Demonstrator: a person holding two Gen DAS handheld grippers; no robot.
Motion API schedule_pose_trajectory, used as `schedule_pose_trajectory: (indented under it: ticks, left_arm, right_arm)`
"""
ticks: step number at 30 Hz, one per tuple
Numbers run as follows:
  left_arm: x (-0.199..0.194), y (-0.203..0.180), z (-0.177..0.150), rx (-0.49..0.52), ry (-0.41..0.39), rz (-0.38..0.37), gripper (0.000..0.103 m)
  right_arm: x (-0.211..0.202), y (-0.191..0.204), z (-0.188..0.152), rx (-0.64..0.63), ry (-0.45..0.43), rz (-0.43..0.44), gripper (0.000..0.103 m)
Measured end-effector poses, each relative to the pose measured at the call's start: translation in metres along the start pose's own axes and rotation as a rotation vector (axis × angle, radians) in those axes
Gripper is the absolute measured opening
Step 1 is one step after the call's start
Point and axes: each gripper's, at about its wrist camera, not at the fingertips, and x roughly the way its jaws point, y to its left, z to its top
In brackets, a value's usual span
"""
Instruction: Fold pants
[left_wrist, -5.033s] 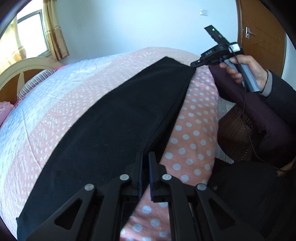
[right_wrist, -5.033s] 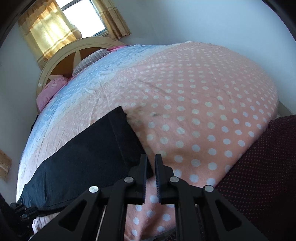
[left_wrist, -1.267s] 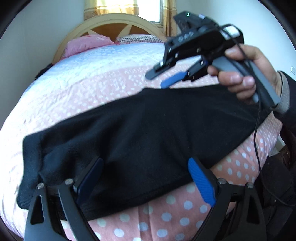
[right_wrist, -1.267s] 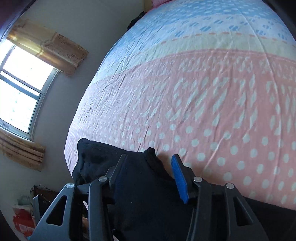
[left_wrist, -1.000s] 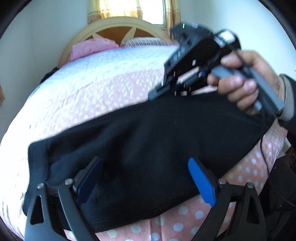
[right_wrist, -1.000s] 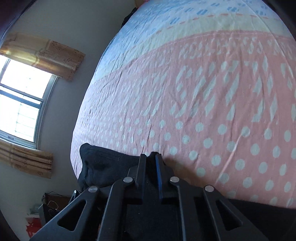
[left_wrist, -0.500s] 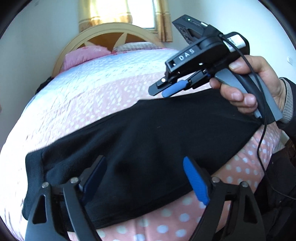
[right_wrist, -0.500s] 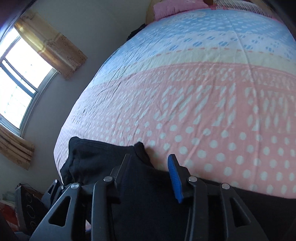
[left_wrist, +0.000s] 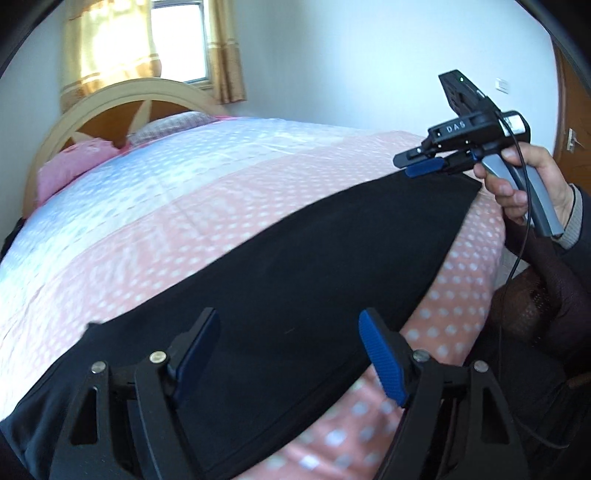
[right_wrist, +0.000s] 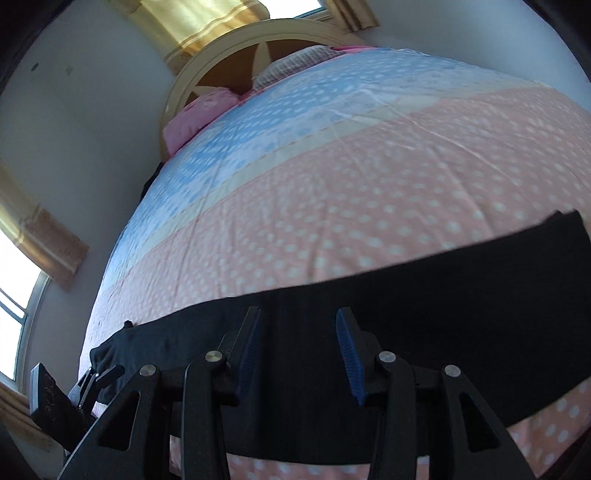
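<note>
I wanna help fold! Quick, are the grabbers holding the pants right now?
Left gripper: open, holding nothing, over the black pants.
Right gripper: open, holding nothing.

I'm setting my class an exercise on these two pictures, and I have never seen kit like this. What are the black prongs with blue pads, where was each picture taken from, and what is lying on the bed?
There is no robot here. A person holds a hand-operated two-finger gripper in each hand, with a wide-angle camera on each looking forward along its fingers.

In the left wrist view, the left gripper is open above long black fabric pants, which lie flat on the pink and blue polka-dot bedspread. The person's right hand holds the right gripper at the far end of the pants.

The right wrist view shows the right gripper open above the same pants. Neither gripper holds anything.
</note>
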Motion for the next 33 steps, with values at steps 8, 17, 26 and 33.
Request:
schedule_pose_trajectory:
  ticks: [8, 17, 26, 33]
  left_arm:
    - [0.039, -0.034, 0.005, 0.071, 0.124, -0.044, 0.080]
    - [0.017, -0.039, 0.014, 0.055, 0.091, -0.032, 0.089]
    - [0.030, -0.039, 0.032, 0.043, 0.039, 0.072, 0.090]
    - [0.052, -0.033, 0.024, -0.002, 0.126, 0.063, 0.090]
  right_arm:
    - [-0.003, -0.033, -0.018, 0.046, -0.016, 0.056, 0.044]
    - [-0.024, -0.032, -0.025, 0.030, -0.041, 0.019, 0.044]
    - [-0.019, -0.028, -0.048, -0.054, -0.008, -0.052, 0.045]
    - [-0.018, -0.038, -0.049, -0.046, -0.024, -0.007, 0.045]
